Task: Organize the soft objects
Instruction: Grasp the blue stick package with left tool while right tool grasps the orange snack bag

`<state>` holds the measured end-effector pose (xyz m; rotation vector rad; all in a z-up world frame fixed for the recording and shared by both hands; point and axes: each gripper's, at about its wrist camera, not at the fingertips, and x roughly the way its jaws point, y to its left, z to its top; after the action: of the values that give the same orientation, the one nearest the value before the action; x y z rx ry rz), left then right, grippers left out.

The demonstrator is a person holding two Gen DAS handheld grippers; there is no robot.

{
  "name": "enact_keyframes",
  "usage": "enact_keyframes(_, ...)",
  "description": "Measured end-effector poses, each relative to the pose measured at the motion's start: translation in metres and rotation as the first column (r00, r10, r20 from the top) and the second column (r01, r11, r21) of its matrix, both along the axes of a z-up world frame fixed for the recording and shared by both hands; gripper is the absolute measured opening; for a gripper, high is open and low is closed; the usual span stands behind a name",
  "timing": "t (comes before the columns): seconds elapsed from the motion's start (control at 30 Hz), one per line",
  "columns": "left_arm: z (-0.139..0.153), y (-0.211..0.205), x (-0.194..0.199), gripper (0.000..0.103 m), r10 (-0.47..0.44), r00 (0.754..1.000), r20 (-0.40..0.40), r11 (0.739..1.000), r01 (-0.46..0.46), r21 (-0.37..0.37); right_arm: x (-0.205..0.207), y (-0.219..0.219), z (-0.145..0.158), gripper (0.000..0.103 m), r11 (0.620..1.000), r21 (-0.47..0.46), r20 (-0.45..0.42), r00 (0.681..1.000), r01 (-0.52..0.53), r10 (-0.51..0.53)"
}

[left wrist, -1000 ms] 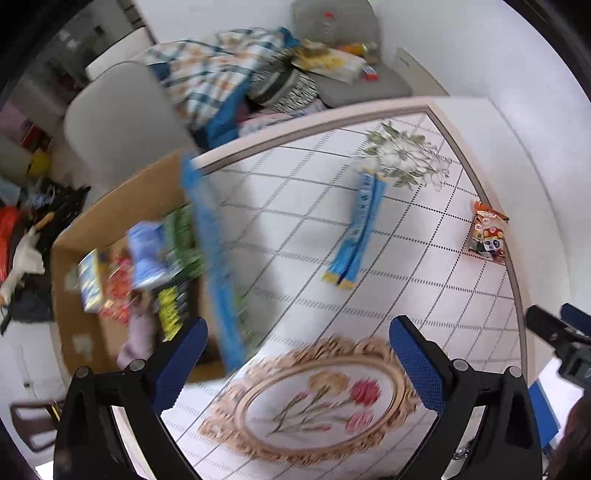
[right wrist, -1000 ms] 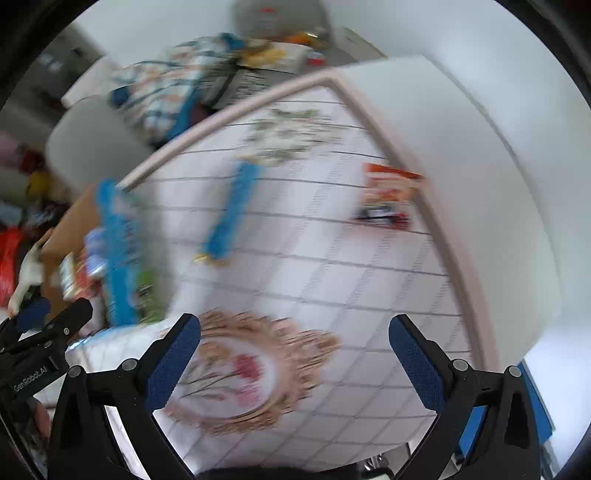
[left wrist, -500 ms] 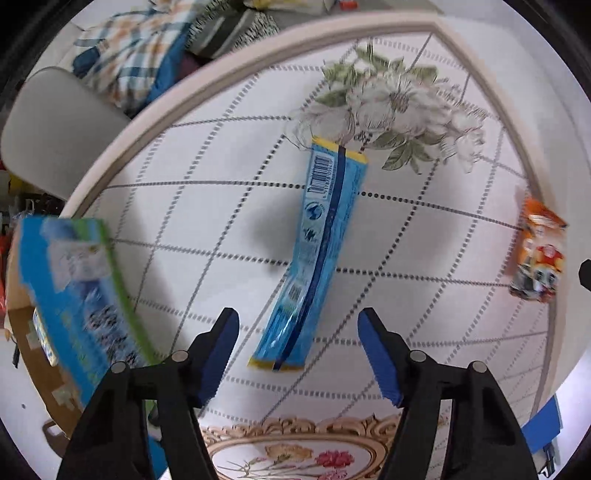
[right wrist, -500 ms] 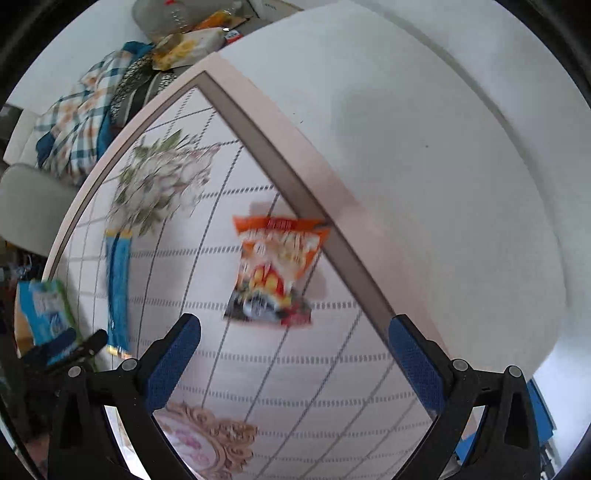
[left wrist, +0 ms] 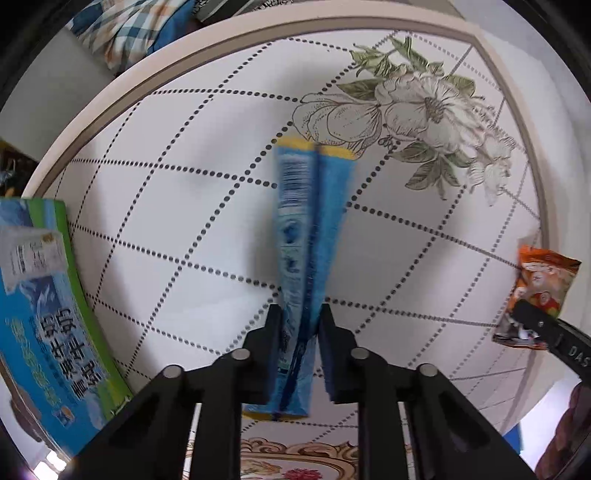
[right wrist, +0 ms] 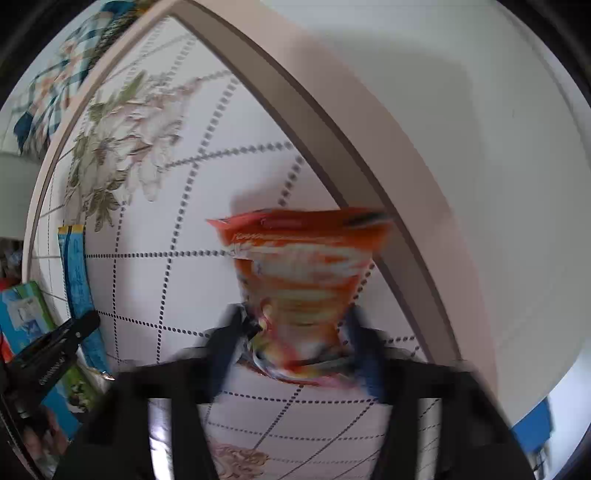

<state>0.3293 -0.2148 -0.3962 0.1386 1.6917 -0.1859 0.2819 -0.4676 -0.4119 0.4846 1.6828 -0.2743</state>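
Observation:
A long blue packet [left wrist: 312,229] with yellow ends lies on the patterned table [left wrist: 147,206]. My left gripper [left wrist: 300,325] points straight down and is shut on the packet's near part, both pads pressing its sides. An orange snack packet [right wrist: 303,266] lies near the table's right rim [right wrist: 332,122]. My right gripper [right wrist: 295,332] is over it with jaws closing, and the packet's lower end is squeezed narrow between the pads. The right wrist view is blurred. The orange packet [left wrist: 539,291] also shows at the right of the left wrist view, and the blue packet [right wrist: 75,266] at the left of the right wrist view.
A blue and green carton [left wrist: 40,314] stands at the table's left side. A checked cloth [left wrist: 129,29] lies beyond the far rim. A white surface [right wrist: 480,147] runs past the right rim. A gold-framed flower print [left wrist: 295,465] lies under my left gripper.
Both grippers came down onto the table. The left one closed on the blue packet. The right one went from wide open above the orange packet to closing on it.

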Motion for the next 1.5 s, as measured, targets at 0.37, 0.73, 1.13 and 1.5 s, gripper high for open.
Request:
enact_keyframes(0.37,0.079,0.023,-0.038,0.011,0.045,0.994,0.104,0.986,-0.027,-0.167,-0.022,0.059,0.069,0.037,0.996,0.027,0.133,0.987,-0.09,0.085)
enact_keyframes(0.73,0.15,0.085,-0.051,0.005,0.106,0.976,0.188,0.963,-0.054,-0.263,-0.04,0.135,0.15,0.037,0.978,0.061,0.263,0.948,-0.201,0.178)
enact_keyframes(1.13,0.051,0.086,-0.06,0.024,0.071,0.986,-0.152,0.963,-0.108,-0.248,-0.054,0.165,0.143,0.037,0.98,0.036,0.249,0.951,-0.197,0.183)
enact_keyframes(1.5,-0.006,0.045,-0.056,0.025,0.041,0.989,-0.142,0.994,-0.055,-0.095,-0.074,0.116,0.094,0.037,0.996,0.038,0.171,0.983,-0.078,0.071)
